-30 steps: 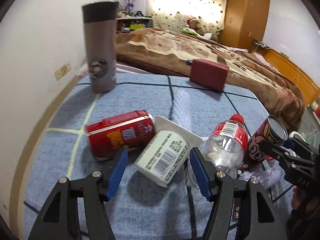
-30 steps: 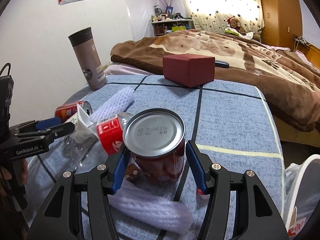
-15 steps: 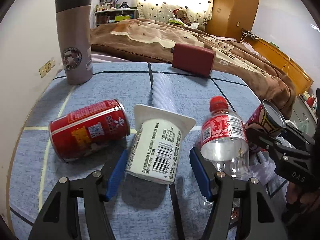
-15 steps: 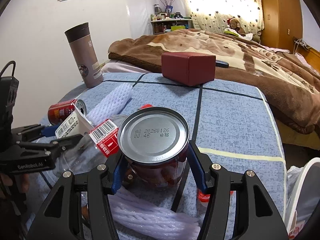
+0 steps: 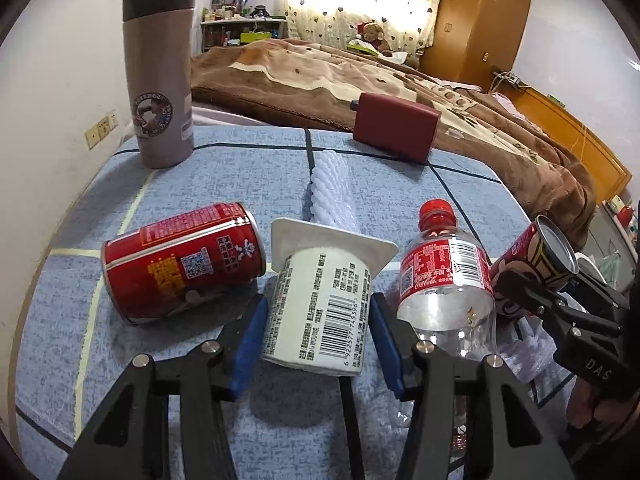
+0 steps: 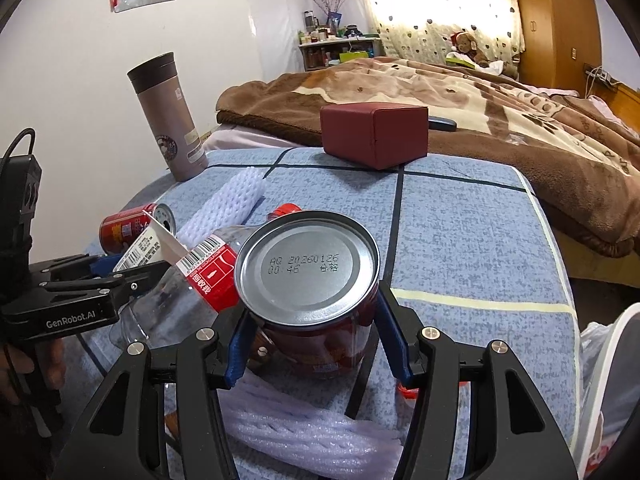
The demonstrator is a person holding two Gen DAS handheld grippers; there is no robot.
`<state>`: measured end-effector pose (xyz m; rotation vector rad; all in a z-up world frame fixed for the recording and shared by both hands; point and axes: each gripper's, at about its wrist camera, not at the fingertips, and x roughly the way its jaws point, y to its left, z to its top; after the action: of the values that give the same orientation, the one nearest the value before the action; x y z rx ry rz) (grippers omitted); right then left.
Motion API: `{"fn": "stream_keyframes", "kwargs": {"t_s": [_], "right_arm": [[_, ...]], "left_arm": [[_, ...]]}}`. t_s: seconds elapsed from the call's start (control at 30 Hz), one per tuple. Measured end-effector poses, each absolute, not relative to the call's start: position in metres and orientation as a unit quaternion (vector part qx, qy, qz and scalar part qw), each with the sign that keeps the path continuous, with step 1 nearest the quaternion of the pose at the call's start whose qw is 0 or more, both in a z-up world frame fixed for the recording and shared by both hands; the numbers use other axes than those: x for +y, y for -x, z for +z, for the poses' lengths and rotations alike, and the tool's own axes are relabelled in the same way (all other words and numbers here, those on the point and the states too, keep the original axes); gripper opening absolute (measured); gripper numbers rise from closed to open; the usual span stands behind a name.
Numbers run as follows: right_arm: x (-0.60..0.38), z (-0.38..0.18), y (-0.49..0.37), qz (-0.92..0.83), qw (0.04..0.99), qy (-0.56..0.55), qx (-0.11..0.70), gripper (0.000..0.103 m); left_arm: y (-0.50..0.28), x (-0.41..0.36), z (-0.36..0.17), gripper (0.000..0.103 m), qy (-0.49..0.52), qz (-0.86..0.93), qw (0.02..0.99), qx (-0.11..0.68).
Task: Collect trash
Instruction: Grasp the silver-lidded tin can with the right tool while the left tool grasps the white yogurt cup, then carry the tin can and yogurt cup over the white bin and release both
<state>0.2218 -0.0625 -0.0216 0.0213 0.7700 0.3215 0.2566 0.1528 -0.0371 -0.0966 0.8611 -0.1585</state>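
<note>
A white yogurt cup (image 5: 320, 304) lies on its side on the blue tablecloth (image 5: 248, 168). My left gripper (image 5: 318, 316) straddles it with jaws closing, and both blue pads touch its sides. My right gripper (image 6: 310, 320) is shut on a red can (image 6: 308, 264), holding it tilted with its silver end toward the camera. The left wrist view shows that can (image 5: 536, 256) at the far right. A second red can (image 5: 180, 264) lies left of the cup and a clear plastic bottle (image 5: 444, 276) lies right of it.
White foam netting (image 5: 332, 188) lies behind the cup, and more netting (image 6: 300, 436) lies under the right gripper. A grey thermos (image 5: 160, 80) and a dark red box (image 5: 394, 128) stand at the table's far side. A white bin with a bag (image 6: 608, 380) sits off the right edge.
My left gripper squared up on the yogurt cup and its jaws narrowed until the pads met its sides. The bottle rolled a little. The right gripper kept still with its can.
</note>
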Motion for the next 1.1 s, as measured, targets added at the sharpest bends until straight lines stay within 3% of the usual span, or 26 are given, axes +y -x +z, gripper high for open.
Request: {"fn": "stream_keyframes", "kwargs": {"t_s": [1.1], "right_arm": [[-0.096,0.006,-0.189,0.162,0.925,-0.048,0.340,0.056]], "left_arm": [[-0.192,0.124,0.012,0.054,0.063,-0.082,0.926,0.364]]}}
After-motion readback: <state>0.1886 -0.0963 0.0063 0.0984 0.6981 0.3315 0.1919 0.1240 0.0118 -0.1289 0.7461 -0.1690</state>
